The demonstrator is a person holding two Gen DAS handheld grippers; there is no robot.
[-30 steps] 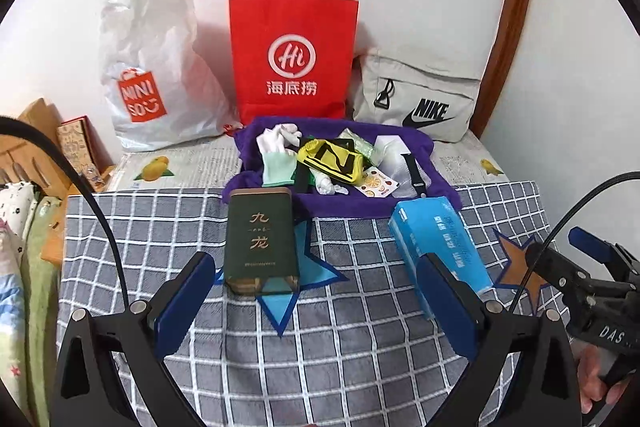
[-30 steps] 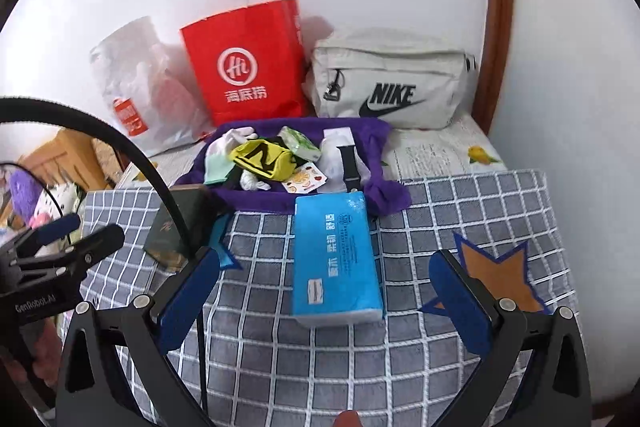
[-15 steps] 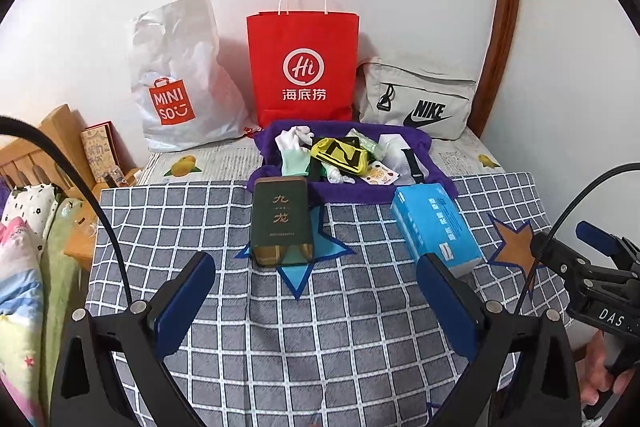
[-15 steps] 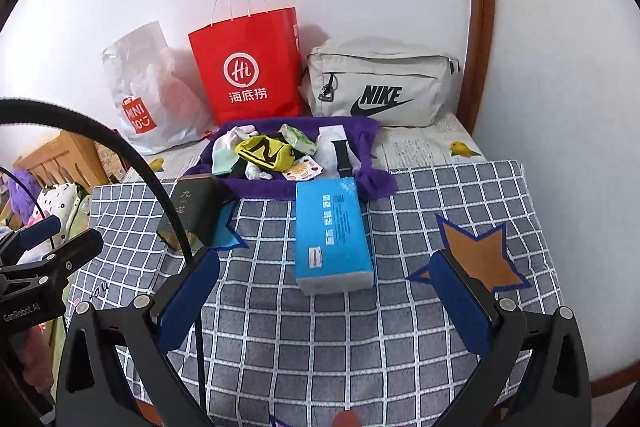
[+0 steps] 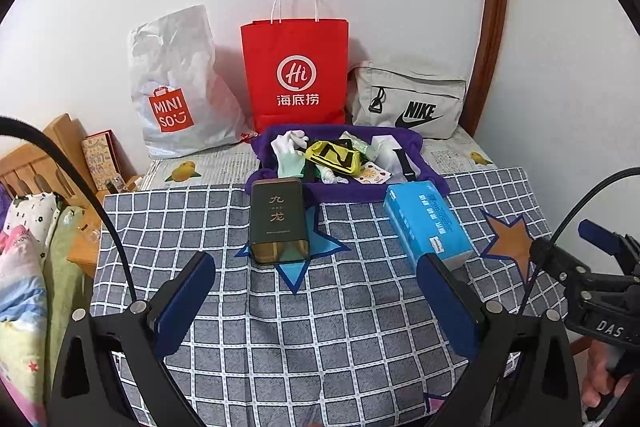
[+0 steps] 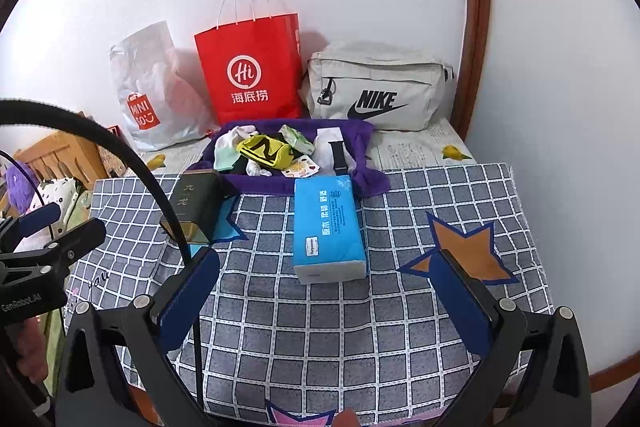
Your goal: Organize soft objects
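A purple cloth tray (image 5: 424, 179) (image 6: 372, 183) at the back of the checked tablecloth (image 5: 320, 327) holds white and mint gloves (image 5: 289, 151) (image 6: 226, 149), a yellow-black pouch (image 5: 334, 157) (image 6: 266, 149), a green packet (image 6: 297, 139) and other small soft items. In front lie a blue tissue pack (image 5: 426, 219) (image 6: 328, 225) and a dark green tin (image 5: 278, 219) (image 6: 191, 203). My left gripper (image 5: 316, 301) is open, well short of the tin. My right gripper (image 6: 326, 299) is open, just short of the tissue pack. Both hold nothing.
Against the wall stand a white Miniso plastic bag (image 5: 176, 87), a red paper bag (image 5: 296, 67) and a grey Nike pouch (image 5: 408, 105). A wooden rack and bedding (image 5: 28, 227) lie left of the table. A wooden door frame (image 5: 490, 27) runs up the right.
Both grippers have pulled back and risen from the table, so the objects look smaller and farther. Nothing on the table has moved. Both stay open.
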